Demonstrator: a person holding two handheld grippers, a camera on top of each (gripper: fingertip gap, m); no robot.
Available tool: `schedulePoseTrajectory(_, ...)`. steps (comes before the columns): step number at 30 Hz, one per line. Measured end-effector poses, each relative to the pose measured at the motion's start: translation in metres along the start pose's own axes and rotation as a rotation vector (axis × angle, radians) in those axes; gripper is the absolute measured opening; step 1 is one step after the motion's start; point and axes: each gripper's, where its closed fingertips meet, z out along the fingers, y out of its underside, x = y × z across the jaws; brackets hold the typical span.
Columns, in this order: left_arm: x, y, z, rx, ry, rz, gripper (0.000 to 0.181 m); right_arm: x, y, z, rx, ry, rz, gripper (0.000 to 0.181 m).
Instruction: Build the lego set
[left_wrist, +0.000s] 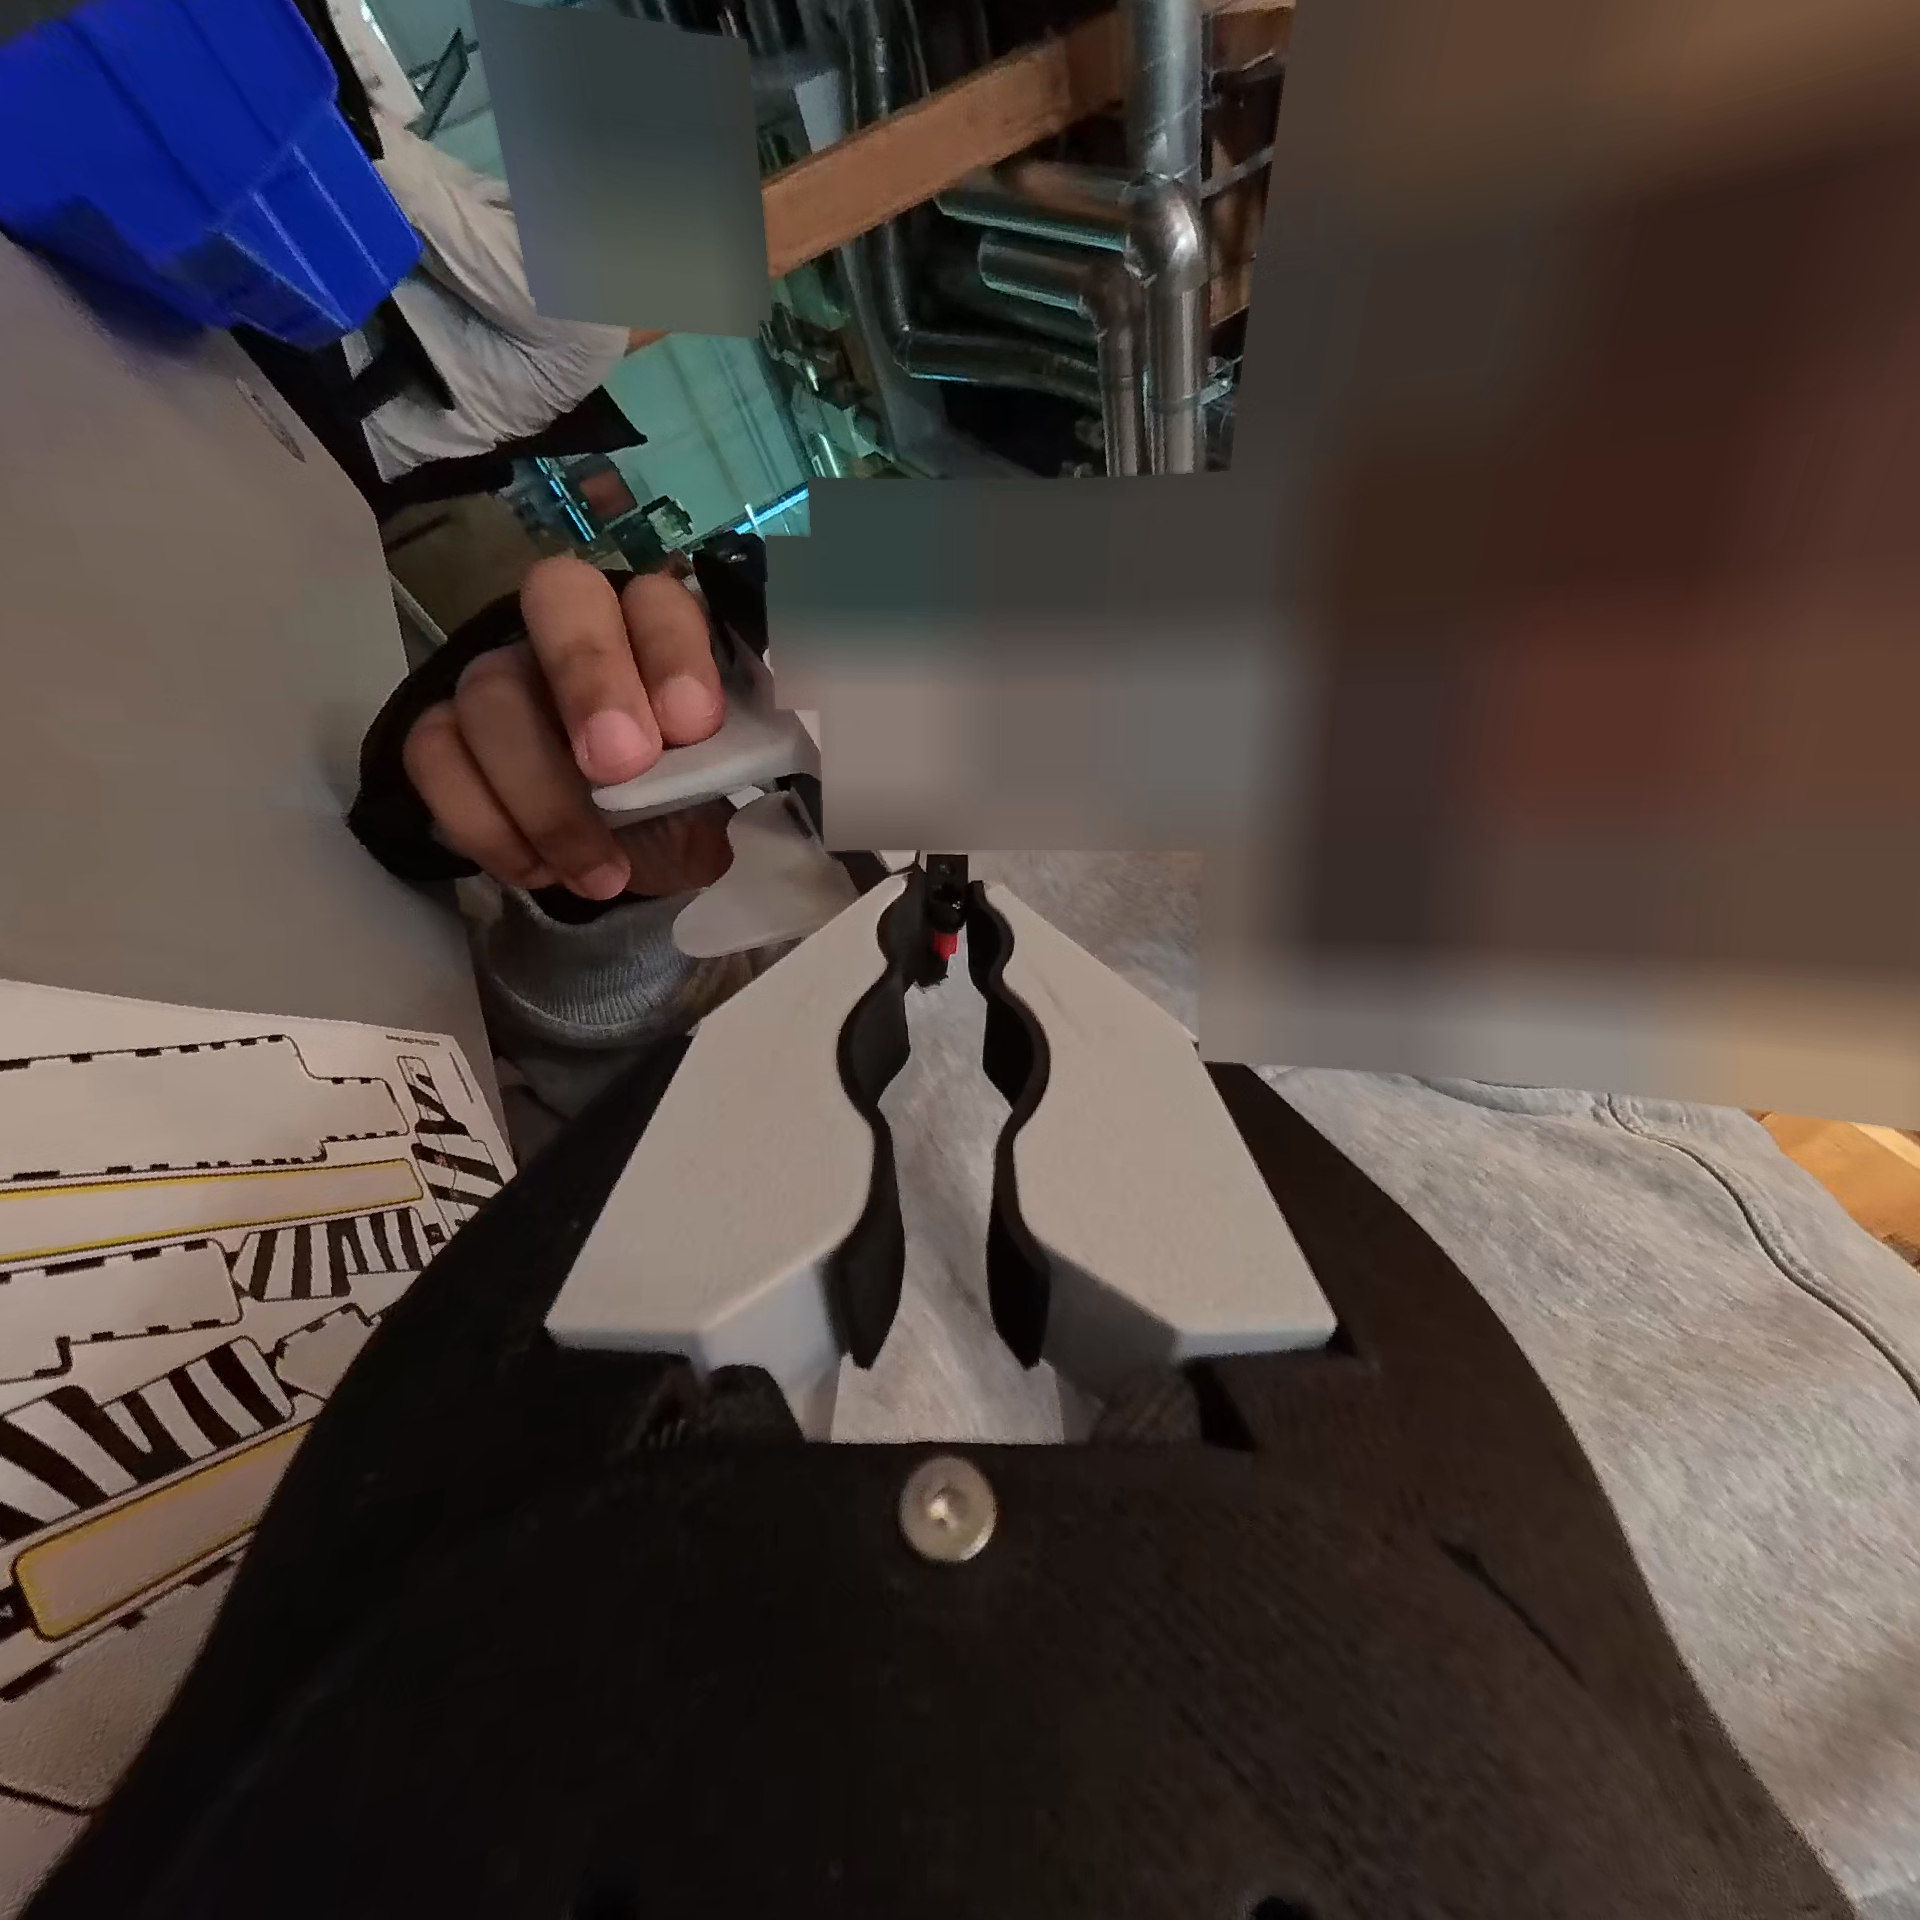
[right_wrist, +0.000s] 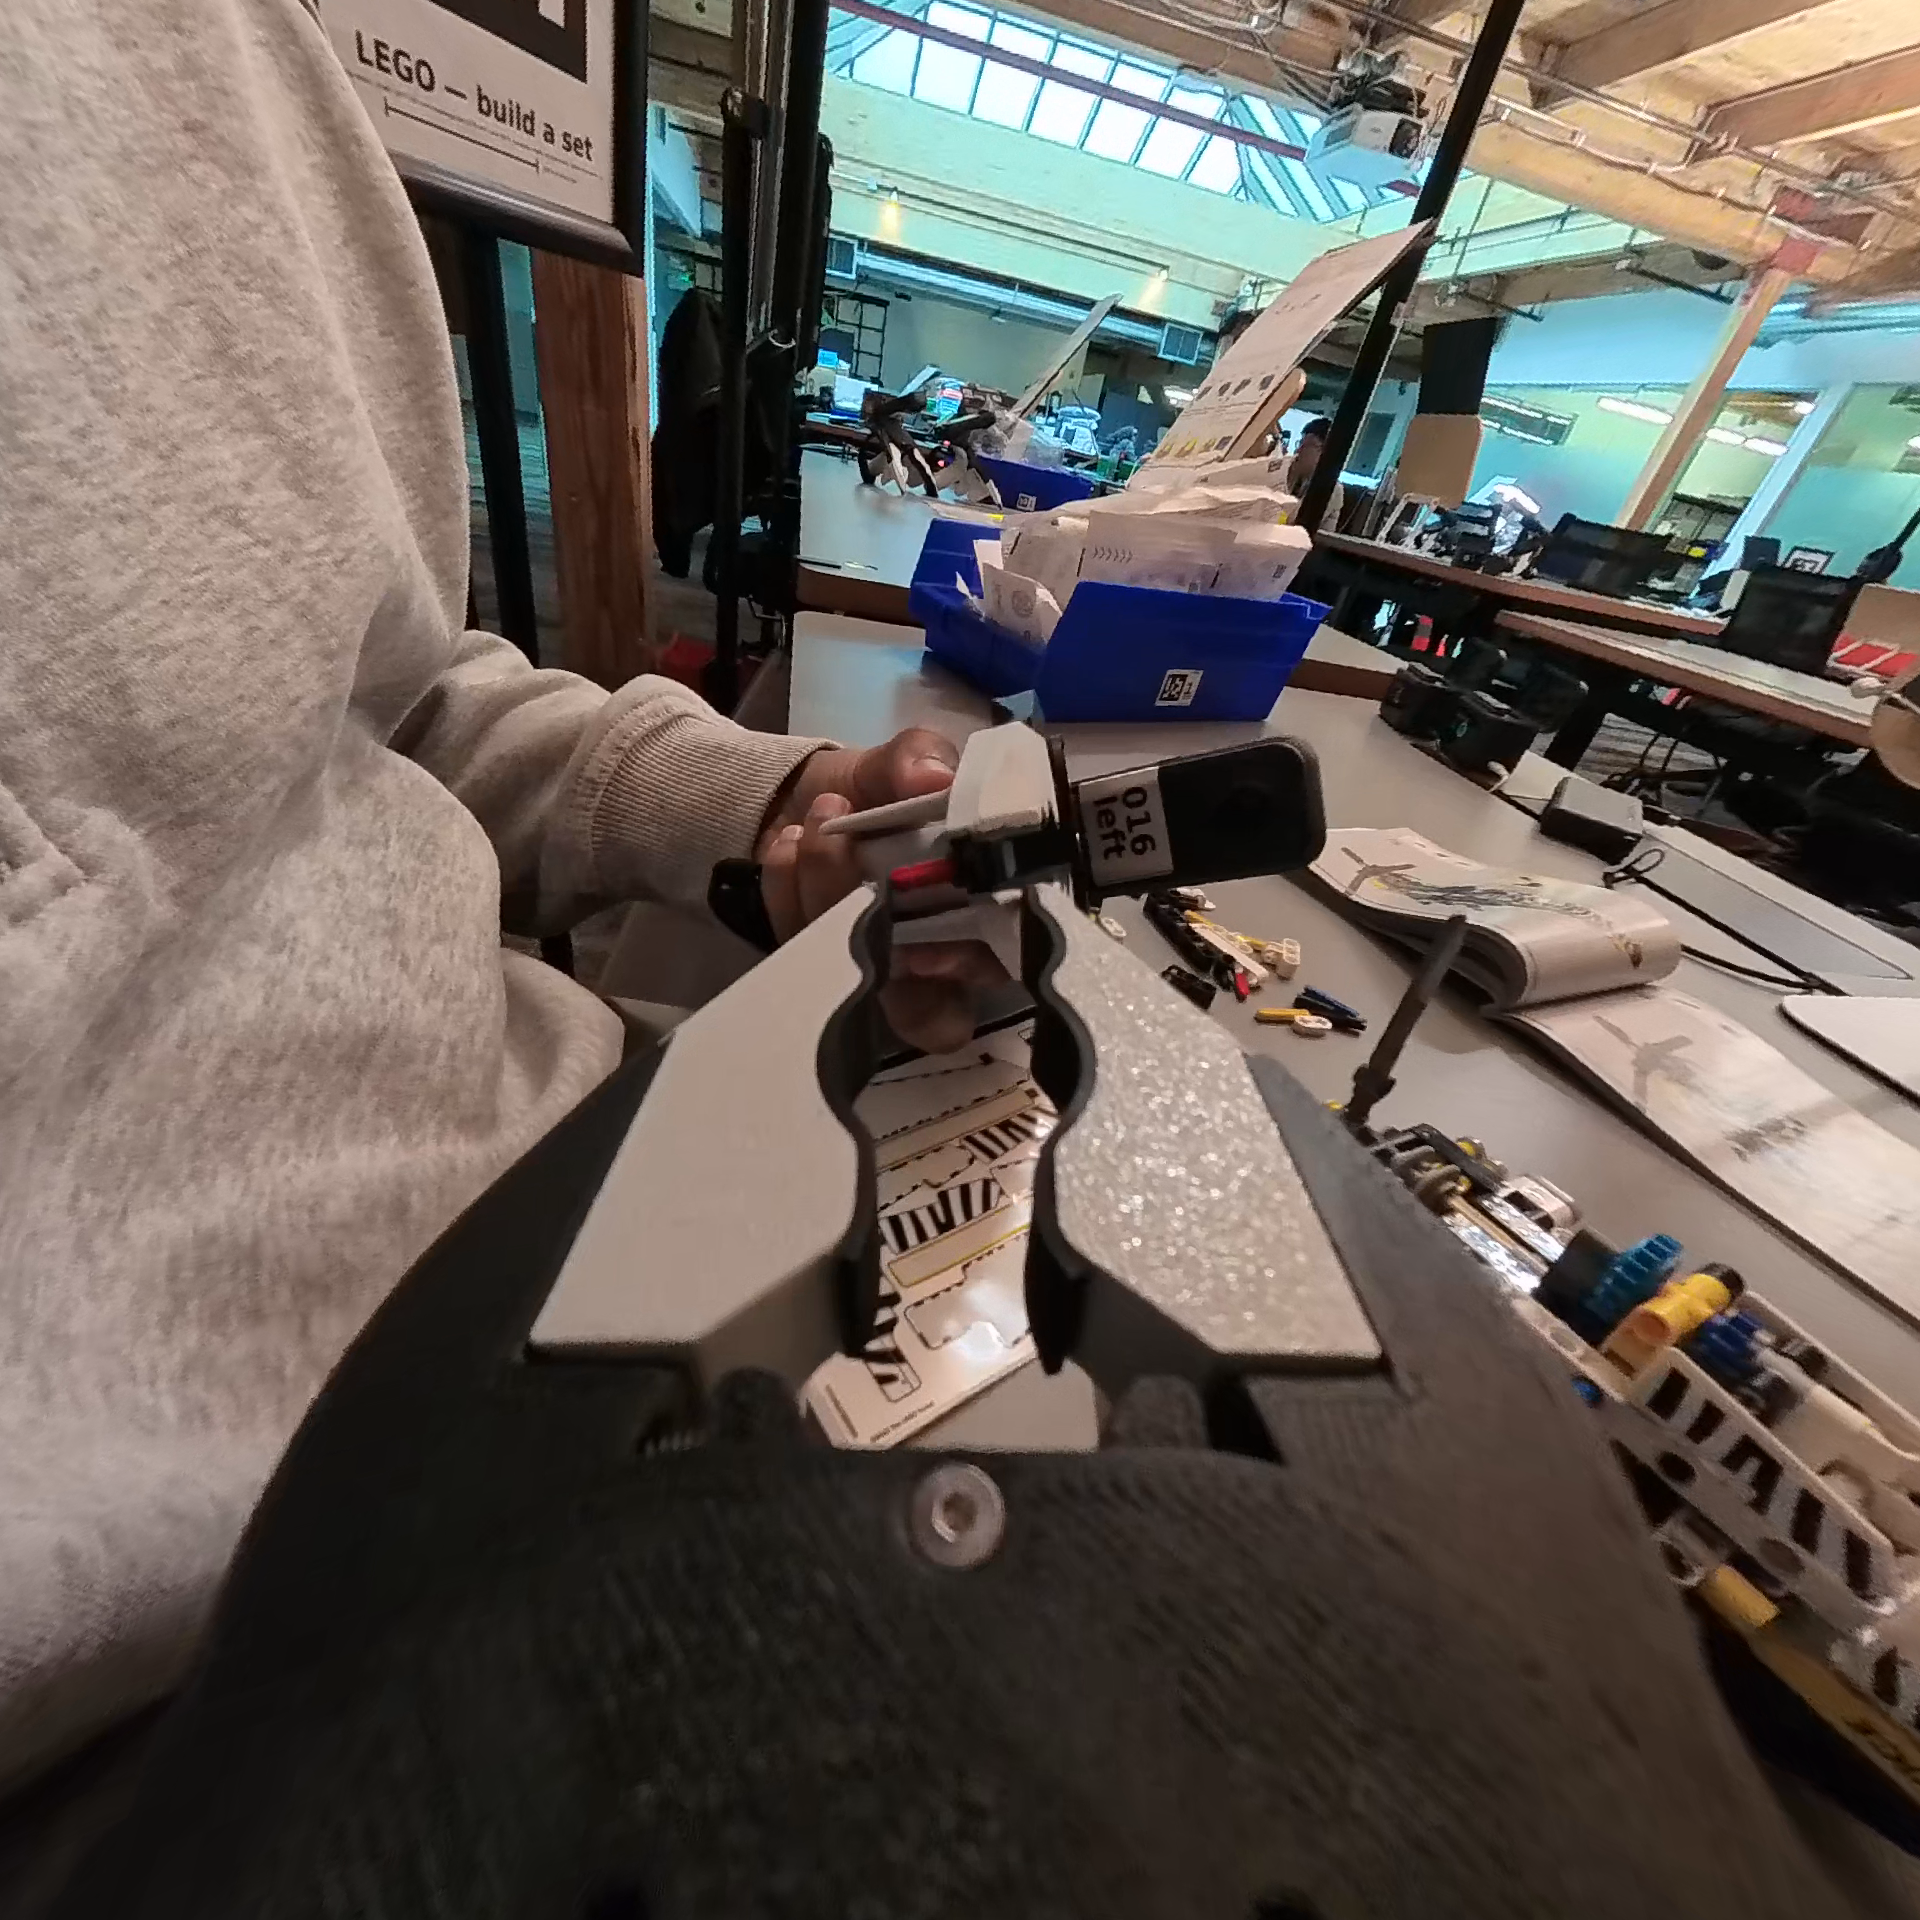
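My left gripper (left_wrist: 940, 914) is closed on a small black and red lego piece (left_wrist: 942, 925), held in the air in front of a person's grey sweatshirt. In the right wrist view the same piece (right_wrist: 940, 873) lies across the tips of my right gripper (right_wrist: 956, 902). Its jaws stand narrowly apart, and their grip on the piece is unclear. The left gripper's camera (right_wrist: 1195, 821) and the hand holding it sit just behind. A partly built white, black-striped model (right_wrist: 1714, 1403) lies on the table to the right.
A striped sticker sheet (left_wrist: 208, 1247) lies under the grippers and also shows in the right wrist view (right_wrist: 956, 1195). Loose small pieces (right_wrist: 1247, 966), an open instruction booklet (right_wrist: 1507, 925) and a blue bin of bags (right_wrist: 1143, 644) sit on the grey table (right_wrist: 1455, 1091). The grippers are tip to tip, or close to it.
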Motion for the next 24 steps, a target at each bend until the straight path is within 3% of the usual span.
schedulePoseTrajectory(1,-0.0004,0.0007,0.0004,-0.004,-0.002,-0.002,0.004,-0.0007,0.0000,-0.0004,-0.002,-0.004,-0.001,0.022)
schedulePoseTrajectory(24,-0.0017,0.0049,0.0019,-0.024,-0.005,-0.040,0.005,-0.0045,-0.0025,0.0003,0.000,-0.005,-0.069,0.018)
